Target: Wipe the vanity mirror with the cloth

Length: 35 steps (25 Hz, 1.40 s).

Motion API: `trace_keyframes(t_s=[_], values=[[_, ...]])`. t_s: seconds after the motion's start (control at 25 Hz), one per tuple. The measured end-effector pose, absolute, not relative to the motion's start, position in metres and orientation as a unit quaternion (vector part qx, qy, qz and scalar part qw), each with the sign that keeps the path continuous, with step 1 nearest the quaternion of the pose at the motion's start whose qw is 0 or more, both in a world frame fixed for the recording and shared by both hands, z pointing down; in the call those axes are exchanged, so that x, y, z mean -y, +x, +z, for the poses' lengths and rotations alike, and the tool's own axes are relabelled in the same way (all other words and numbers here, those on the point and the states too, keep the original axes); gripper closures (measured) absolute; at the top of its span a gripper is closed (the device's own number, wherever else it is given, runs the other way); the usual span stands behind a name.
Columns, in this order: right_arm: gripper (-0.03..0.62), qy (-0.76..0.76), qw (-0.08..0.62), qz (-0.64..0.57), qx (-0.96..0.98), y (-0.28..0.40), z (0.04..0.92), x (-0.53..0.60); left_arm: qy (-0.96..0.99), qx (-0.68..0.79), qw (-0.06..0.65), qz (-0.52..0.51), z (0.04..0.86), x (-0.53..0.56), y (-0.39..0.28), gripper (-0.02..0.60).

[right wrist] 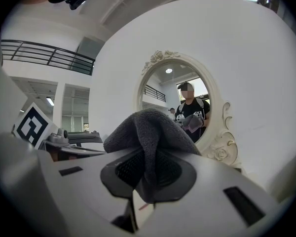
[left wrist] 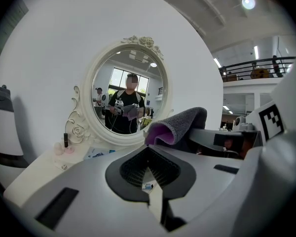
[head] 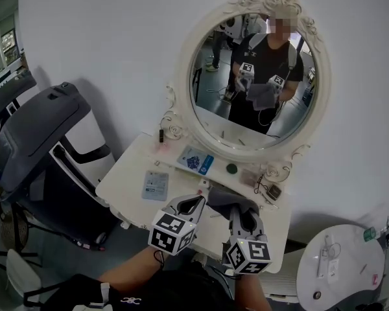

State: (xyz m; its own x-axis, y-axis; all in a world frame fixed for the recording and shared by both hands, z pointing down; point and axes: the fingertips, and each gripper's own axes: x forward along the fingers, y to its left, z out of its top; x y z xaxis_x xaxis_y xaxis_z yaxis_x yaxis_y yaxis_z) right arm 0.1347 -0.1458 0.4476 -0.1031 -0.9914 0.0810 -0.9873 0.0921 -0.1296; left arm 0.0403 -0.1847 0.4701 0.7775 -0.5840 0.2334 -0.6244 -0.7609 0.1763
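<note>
The oval vanity mirror (head: 253, 86) in its ornate white frame stands against the wall on the white vanity table (head: 126, 177). It also shows in the left gripper view (left wrist: 130, 102) and the right gripper view (right wrist: 182, 107). A person with both grippers is reflected in it. My right gripper (head: 245, 219) is shut on the grey cloth (head: 230, 201), which bunches over its jaws (right wrist: 145, 127); the cloth's pink underside (left wrist: 160, 132) shows from the left. My left gripper (head: 198, 203) is beside it, shut with nothing held. Both hang over the table's front edge, short of the mirror.
On the table lie a blue card (head: 155, 185), a blue packet (head: 198, 161), a small green round thing (head: 231, 168), a dark stick (head: 161, 135) and a small device (head: 273, 192). A dark grey chair (head: 39, 135) stands left. A round white table (head: 340, 264) is at bottom right.
</note>
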Motion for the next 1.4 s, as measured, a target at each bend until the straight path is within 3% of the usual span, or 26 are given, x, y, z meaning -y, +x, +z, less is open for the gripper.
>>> trace_keyframes(t_s=[0.96, 1.4], values=[[0.553, -0.644, 0.041, -0.034, -0.763, 0.251, 0.395, 0.309, 0.928, 0.345, 0.109, 0.094, 0.447, 0.341, 0.162, 0.583], [0.553, -0.700, 0.050, -0.022, -0.712, 0.249, 0.385, 0.325, 0.944, 0.297, 0.094, 0.106, 0.439, 0.364, 0.146, 0.583]])
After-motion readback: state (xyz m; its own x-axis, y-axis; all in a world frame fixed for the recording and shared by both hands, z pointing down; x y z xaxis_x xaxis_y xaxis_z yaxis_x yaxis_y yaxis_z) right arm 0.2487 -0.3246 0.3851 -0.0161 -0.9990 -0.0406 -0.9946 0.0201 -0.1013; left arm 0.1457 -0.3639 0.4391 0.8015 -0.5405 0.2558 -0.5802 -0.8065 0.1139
